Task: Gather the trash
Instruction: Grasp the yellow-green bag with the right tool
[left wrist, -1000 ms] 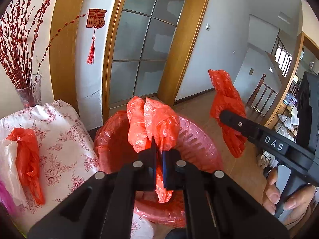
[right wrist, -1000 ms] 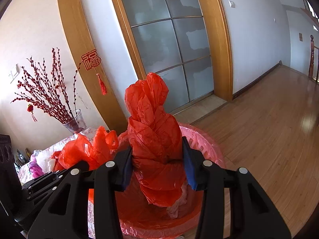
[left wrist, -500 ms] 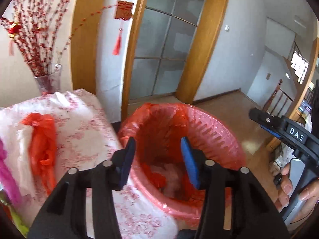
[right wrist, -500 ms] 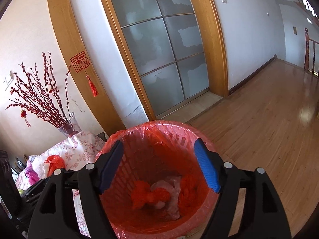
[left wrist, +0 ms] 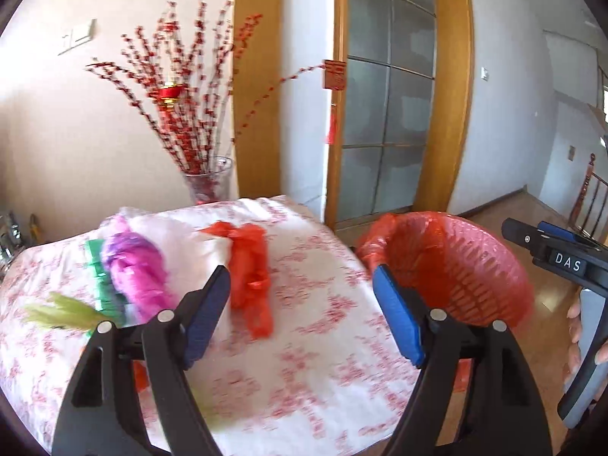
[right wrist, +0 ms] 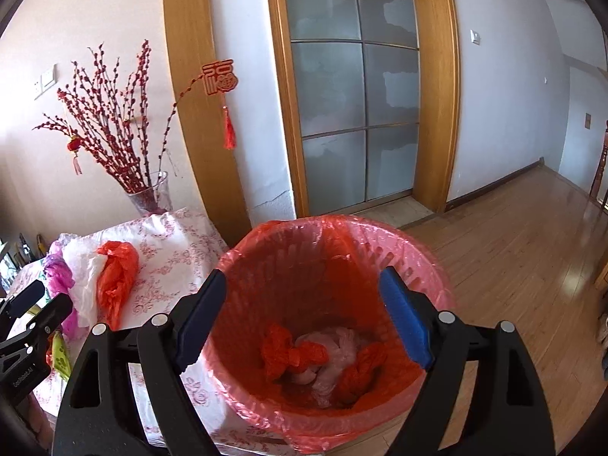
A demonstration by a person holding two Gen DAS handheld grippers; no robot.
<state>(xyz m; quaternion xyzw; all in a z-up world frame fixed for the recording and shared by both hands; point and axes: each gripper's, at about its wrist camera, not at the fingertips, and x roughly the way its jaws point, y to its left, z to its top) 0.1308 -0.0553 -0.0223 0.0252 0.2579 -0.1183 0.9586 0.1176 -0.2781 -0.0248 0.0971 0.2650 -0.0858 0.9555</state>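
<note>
A pink slatted bin [right wrist: 418, 266] lined with a red bag stands beside a surface [left wrist: 304, 380] covered in a floral cloth. The right gripper [right wrist: 304, 315] hangs above the bin's mouth, its blue-padded fingers wide apart and holding nothing; red and pale crumpled bags [right wrist: 323, 357] lie at the bin's bottom. The left gripper [left wrist: 300, 311] points over the surface just left of the bin, also spread wide and empty. Left of the bin on the cloth lies a crumpled red bag [left wrist: 249, 262], and further from the bin a white bag [left wrist: 186, 235], a purple bag [left wrist: 136, 269], a green scrap [left wrist: 97, 277] and a yellow-green scrap [left wrist: 60, 313]. Behind the surface stands a vase [left wrist: 207, 182] of red branches. The red bag looks the likely next pick: thin plastic, very light, soft and rather slippery, so it should crush easily; pinching its bunched middle seems safest, since a loose edge could slide out.
</note>
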